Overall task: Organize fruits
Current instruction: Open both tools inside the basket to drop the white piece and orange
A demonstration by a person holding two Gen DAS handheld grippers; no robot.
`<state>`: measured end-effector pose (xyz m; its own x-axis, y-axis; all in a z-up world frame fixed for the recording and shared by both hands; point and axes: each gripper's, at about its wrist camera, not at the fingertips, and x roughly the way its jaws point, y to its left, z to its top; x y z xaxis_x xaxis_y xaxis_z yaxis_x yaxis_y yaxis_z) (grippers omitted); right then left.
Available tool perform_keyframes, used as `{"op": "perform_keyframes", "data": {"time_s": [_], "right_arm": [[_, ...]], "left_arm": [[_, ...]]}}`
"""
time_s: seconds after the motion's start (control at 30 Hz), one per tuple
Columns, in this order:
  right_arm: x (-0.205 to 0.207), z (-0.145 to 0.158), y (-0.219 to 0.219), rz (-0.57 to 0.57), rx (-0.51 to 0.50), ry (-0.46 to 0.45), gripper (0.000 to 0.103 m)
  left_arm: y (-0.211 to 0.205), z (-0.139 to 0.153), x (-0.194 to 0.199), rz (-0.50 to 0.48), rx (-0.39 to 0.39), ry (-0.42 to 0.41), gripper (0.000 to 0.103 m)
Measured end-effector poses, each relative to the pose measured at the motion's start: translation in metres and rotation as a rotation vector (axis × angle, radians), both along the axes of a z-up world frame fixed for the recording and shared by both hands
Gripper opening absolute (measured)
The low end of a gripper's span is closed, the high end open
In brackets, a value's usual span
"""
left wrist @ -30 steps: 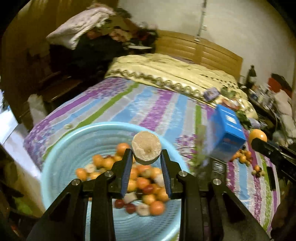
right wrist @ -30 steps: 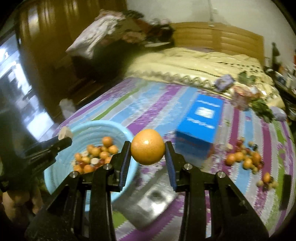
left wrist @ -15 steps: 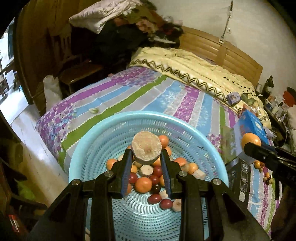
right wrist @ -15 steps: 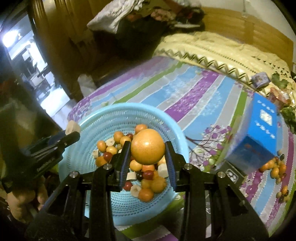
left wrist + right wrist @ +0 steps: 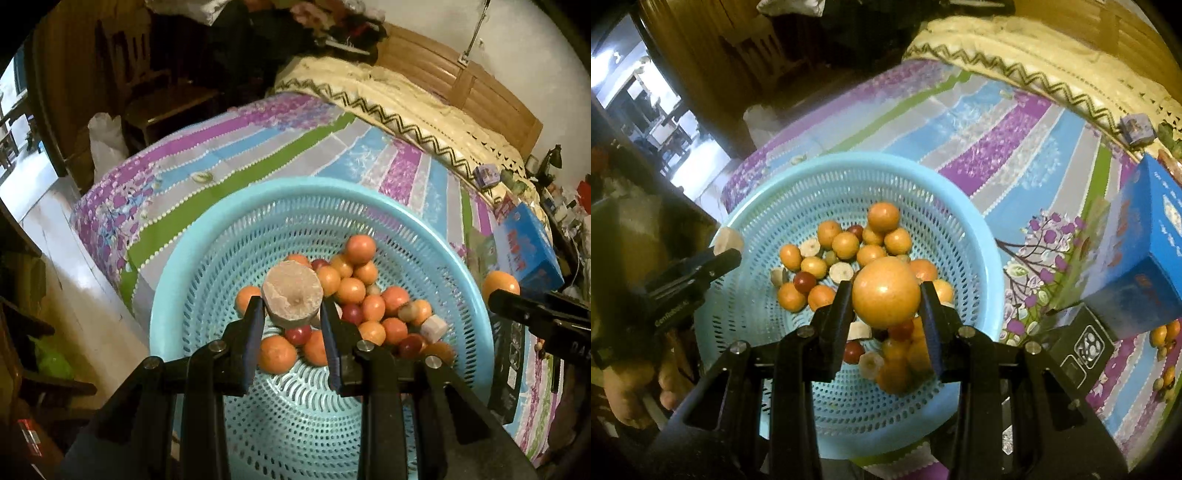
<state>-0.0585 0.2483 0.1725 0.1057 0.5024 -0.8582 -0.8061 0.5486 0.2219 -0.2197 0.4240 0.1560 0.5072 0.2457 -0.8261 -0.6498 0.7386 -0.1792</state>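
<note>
Turquoise plastic fills most of the left wrist view now: the perforated basket (image 5: 458,266) sits right under the left hand-held gripper (image 5: 291,325), where a second ago only its near part showed low in the picture and the striped bed (image 5: 229,155) took up the middle. The jaws are clenched on a pale, tan, round-cut piece of fruit (image 5: 292,294), and it hangs over the heap of small orange and red fruits (image 5: 354,295) in the basket's bowl, not touching them as far as I can see. At the right edge the other gripper's finger pokes in with its orange just past the basket's rim. A blue box (image 5: 528,247) stands on the bed far to the right.

From the right wrist view the change is the same. The right hand-held gripper (image 5: 886,295) grips a large orange (image 5: 886,292), and the basket (image 5: 975,221), which was off to the left and behind a second ago, lies directly below it. The orange hangs above the right part of the heap (image 5: 846,247). At the left, the left gripper comes in over the near-left rim with its pale piece, a person's hand (image 5: 631,387) below it. A few fruits (image 5: 1163,334) are left on the bed to the far right, by the blue box (image 5: 1152,236).

Both pieces are carried over the basket and neither is let go, so I judge the drop is the step in hand; opening the jaws low should keep the fruit from bouncing out.
</note>
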Motion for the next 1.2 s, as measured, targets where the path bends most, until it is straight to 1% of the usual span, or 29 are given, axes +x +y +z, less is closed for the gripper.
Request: {"op": "perform_keyframes", "data": {"time_s": [0.23, 0.47, 0.7, 0.8, 0.9, 1.2], "right_arm": [[0.000, -0.010, 0.006, 0.011, -0.032, 0.038, 0.037], [0.002, -0.016, 0.007, 0.013, -0.050, 0.051, 0.037], [0.003, -0.019, 0.006, 0.016, -0.050, 0.058, 0.037], [0.003, -0.021, 0.006, 0.017, -0.047, 0.061, 0.037], [0.003, -0.023, 0.006, 0.022, -0.048, 0.066, 0.037], [0.002, -0.027, 0.007, 0.031, -0.049, 0.075, 0.037]], "left_arm": [[0.004, -0.013, 0.004, -0.018, -0.032, 0.034, 0.031], [0.008, -0.016, 0.008, -0.021, -0.041, 0.056, 0.031], [0.009, -0.021, 0.010, -0.030, -0.053, 0.068, 0.031], [0.009, -0.026, 0.012, -0.038, -0.075, 0.074, 0.031], [0.009, -0.030, 0.014, -0.040, -0.081, 0.083, 0.031], [0.004, -0.032, 0.021, -0.053, -0.079, 0.095, 0.031]]}}
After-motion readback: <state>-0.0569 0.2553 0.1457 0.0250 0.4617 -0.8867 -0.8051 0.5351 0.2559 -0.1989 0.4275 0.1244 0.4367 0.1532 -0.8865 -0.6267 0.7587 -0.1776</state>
